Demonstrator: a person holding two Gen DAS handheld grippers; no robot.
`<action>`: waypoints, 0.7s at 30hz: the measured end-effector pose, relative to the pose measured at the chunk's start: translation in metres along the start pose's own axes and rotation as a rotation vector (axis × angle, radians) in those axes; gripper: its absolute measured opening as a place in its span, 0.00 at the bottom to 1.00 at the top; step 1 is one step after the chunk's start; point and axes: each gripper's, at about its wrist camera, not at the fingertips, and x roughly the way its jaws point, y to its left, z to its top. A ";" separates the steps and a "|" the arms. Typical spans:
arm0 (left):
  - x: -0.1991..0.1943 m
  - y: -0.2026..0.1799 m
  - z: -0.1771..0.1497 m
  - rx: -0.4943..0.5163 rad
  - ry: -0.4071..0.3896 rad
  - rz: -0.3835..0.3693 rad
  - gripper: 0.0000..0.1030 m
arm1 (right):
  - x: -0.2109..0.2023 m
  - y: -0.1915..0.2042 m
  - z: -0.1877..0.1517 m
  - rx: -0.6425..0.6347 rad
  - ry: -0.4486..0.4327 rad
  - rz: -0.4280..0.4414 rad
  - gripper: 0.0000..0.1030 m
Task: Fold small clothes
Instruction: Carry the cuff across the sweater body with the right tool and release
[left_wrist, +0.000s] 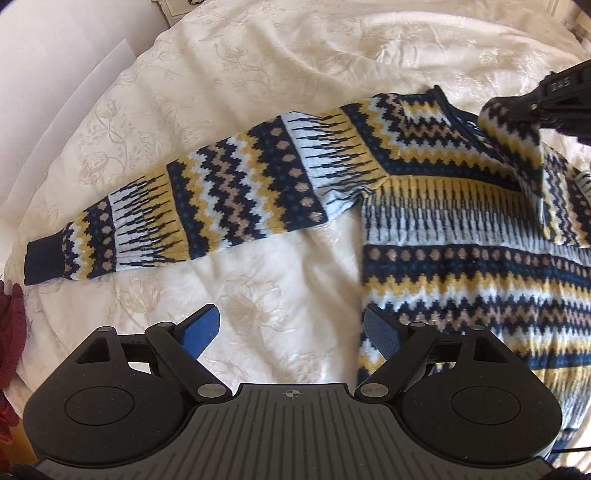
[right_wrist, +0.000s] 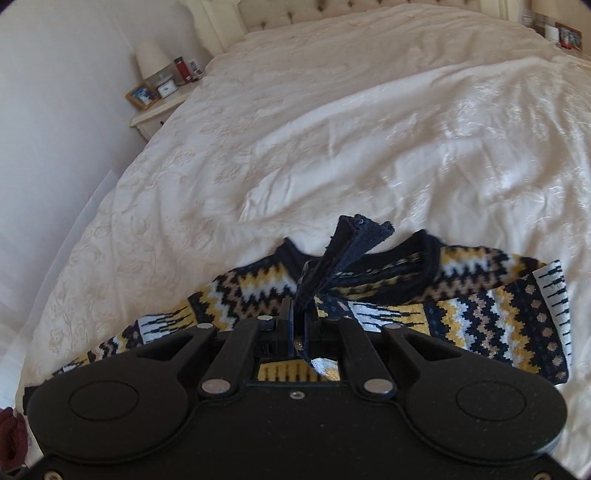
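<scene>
Left wrist view, reading from the left: we see the outstretched sleeve (left_wrist: 177, 206) of the patterned sweater (left_wrist: 461, 258), its dark cuff (left_wrist: 42, 262) at the far left and its long axis running up and rightward to the shoulder. The sweater lies flat on the cream bedspread (left_wrist: 258, 74). Our left tongs (left_wrist: 291, 332) hover released, blue pads wide apart, over bare bedding just below the sleeve, with the sweater's side edge touching or just beside the right pad. Farther right, our right tongs (left_wrist: 517, 110) show as a dark shape near the collar, lifting the other sleeve across the chest.

In the right wrist view, those right tongs (right_wrist: 299, 325) are clenched on that sleeve's dark cuff (right_wrist: 354, 236), which sticks up beyond the tips, above the neckline (right_wrist: 424, 254).

We judge the left tongs the nearer to the flat sleeve, which lies ahead and to their left; a grasp there would suit folding it inward.
</scene>
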 end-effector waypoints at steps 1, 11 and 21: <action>0.003 0.004 0.001 0.000 0.005 0.000 0.83 | 0.013 0.011 -0.008 -0.020 0.020 0.001 0.10; 0.020 0.007 0.011 -0.017 -0.012 -0.024 0.83 | 0.037 0.047 -0.058 -0.108 0.064 0.127 0.51; 0.039 -0.047 0.044 0.039 -0.059 -0.072 0.83 | -0.001 -0.052 -0.061 -0.060 0.035 -0.076 0.53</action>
